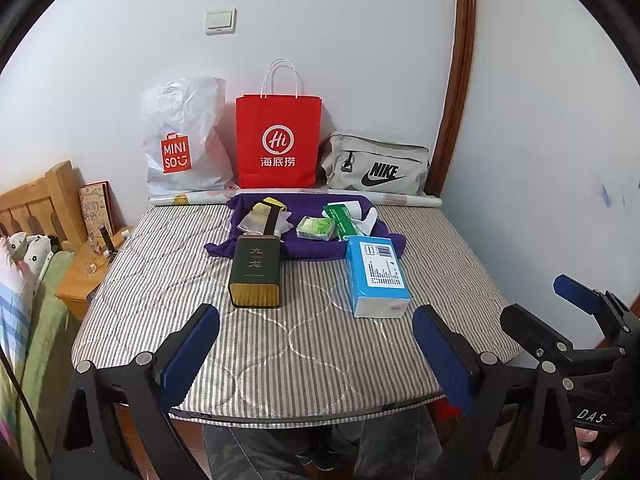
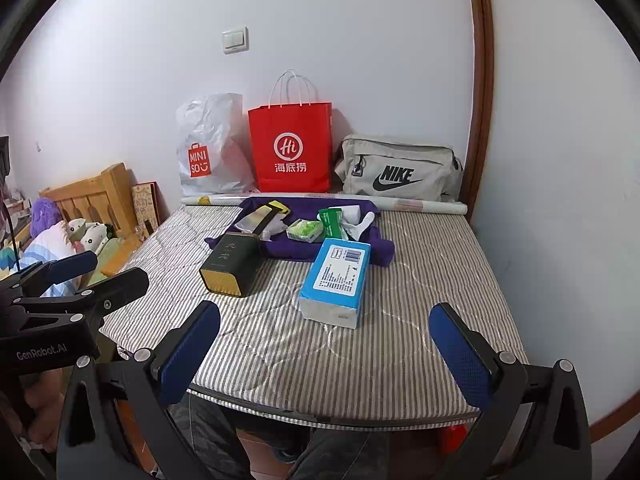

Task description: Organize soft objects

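Note:
A purple cloth (image 1: 304, 246) (image 2: 288, 246) lies at the back of the striped table (image 1: 256, 344) (image 2: 420, 304). On it sit a small green tissue pack (image 1: 316, 228) (image 2: 305, 230), a green packet (image 1: 340, 218) (image 2: 332, 222), white socks (image 1: 368, 218) (image 2: 362, 222) and a yellow-black item (image 1: 266, 210) (image 2: 266, 214). A blue tissue pack (image 1: 376, 274) (image 2: 336, 280) and a dark tea tin (image 1: 256, 272) (image 2: 232, 264) lie nearer. My left gripper (image 1: 316, 348) and right gripper (image 2: 324, 350) are open and empty above the front edge.
A white Miniso bag (image 1: 184, 140) (image 2: 212, 148), a red paper bag (image 1: 278, 140) (image 2: 292, 148) and a grey Nike bag (image 1: 376, 164) (image 2: 400, 170) stand against the back wall behind a paper roll (image 1: 296, 196). A wooden bed (image 1: 36, 204) with bedding is at left.

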The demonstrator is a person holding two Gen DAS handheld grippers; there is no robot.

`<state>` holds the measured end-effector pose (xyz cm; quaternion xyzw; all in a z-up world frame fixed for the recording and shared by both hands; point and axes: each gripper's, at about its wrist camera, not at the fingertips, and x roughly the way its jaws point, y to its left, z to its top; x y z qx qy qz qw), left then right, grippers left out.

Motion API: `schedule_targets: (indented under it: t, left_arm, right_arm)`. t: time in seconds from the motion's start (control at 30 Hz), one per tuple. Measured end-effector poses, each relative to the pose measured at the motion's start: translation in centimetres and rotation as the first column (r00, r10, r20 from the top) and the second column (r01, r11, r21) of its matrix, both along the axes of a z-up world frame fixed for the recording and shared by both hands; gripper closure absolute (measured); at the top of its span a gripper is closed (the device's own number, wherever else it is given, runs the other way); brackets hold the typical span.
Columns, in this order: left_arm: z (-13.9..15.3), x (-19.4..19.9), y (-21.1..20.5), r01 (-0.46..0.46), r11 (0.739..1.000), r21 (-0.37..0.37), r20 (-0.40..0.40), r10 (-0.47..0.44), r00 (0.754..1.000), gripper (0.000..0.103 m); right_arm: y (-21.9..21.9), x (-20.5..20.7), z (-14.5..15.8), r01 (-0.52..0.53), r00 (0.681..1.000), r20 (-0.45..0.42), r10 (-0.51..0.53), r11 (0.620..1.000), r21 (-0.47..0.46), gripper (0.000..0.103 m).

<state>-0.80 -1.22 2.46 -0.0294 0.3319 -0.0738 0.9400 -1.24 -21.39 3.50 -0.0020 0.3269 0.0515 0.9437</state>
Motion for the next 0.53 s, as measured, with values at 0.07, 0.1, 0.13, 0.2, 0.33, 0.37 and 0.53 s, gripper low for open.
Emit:
schedule_targets:
  t: [0.07,0.1,0.13,0.2,0.33,0.37,0.53]
  left_arm:
    - [-0.01,0.0,-0.01,-0.002,1.0,-0.001,0.0,0.002,1.0,0.005]
    - [0.01,-0.01,0.0,-0.003,1.0,-0.001,0.0,0.003,1.0,0.005]
    - [0.04,-0.04,0.03,-0.003,1.0,-0.002,0.0,0.003,1.0,0.005]
    - [0.06,-0.06,0.08,-0.004,1.0,-0.002,0.0,0.004,1.0,0.005]
    - [0.07,-0.1,0.12,-0.005,1.0,-0.001,-0.001,0.005,1.0,0.005]
    - [0.07,-0.08,0.12,-0.004,1.0,-0.002,0.0,0.004,1.0,0.005]
    - [-0.02,-0.05,0.22,-0.007,1.0,0.003,0.003,0.007,1.0,0.005]
  right_arm:
    - [-0.01,-0.02,0.0,-0.001,1.0,0.0,0.001,1.0,-0.001,0.0]
    - [-0.01,-0.02,0.0,0.0,1.0,0.0,0.0,1.0,-0.001,0.0]
    - [-0.01,-0.02,0.0,0.0,1.0,0.0,0.0,1.0,-0.001,0.0]
    - [-0.06,-0.05,0.02,-0.001,1.0,0.0,0.001,1.0,-0.001,0.0]
    - [0.0,-0.04,-0.02,0.0,1.0,0.0,0.0,1.0,0.0,0.0]
    - [-0.02,-0.05,-0.02,-0.001,1.0,-0.001,0.001,1.0,0.0,0.0]
    - [-0.04,-0.24,0.11,-0.001,1.0,0.0,0.001,1.0,0.0,0.0]
